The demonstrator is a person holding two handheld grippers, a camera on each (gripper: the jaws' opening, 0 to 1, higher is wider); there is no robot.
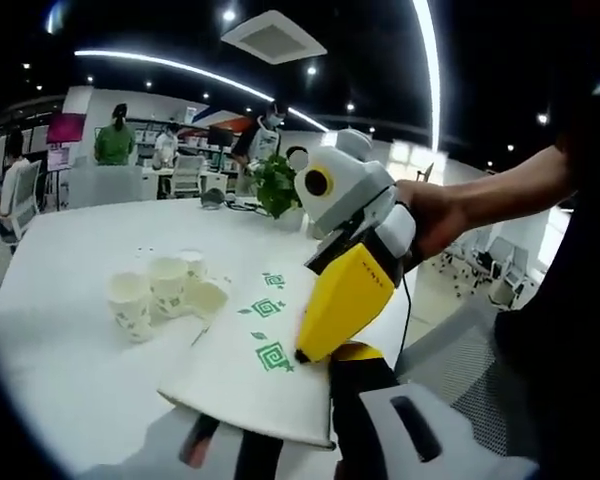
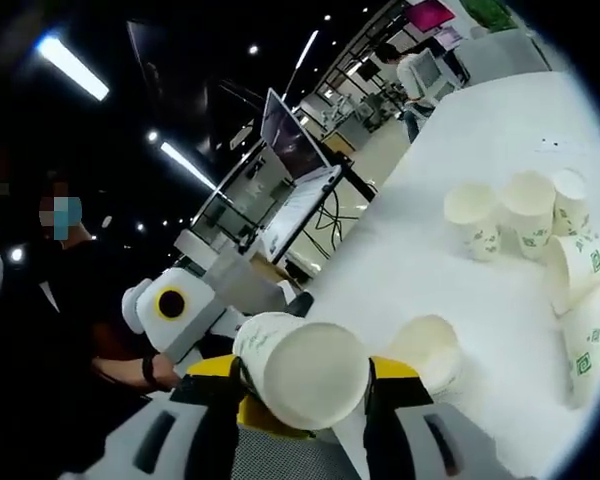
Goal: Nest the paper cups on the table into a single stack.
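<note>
A white paper cup with green marks (image 1: pixel 250 370) lies lengthways between the jaws of my left gripper (image 1: pixel 280 420), which is shut on it. My right gripper (image 1: pixel 305 350) reaches in from the right, its yellow finger against the cup's side. In the right gripper view the same cup (image 2: pixel 310 365) points end-on at the camera, and my right gripper (image 2: pixel 307 398) has a jaw against each side of it. The left gripper's white body (image 2: pixel 180 310) sits behind the cup. Several loose cups (image 1: pixel 168 285) stand together on the table (image 1: pixel 70 250). That cluster (image 2: pixel 530 215) lies ahead, and another cup (image 2: pixel 425 350) lies close by.
The white table (image 2: pixel 420 250) ends in a curved edge near the grippers. A potted plant (image 1: pixel 275 185) stands at its far side. A person's arm (image 1: pixel 500 190) holds the right gripper. A screen (image 2: pixel 290 140), desks, chairs and people fill the room beyond.
</note>
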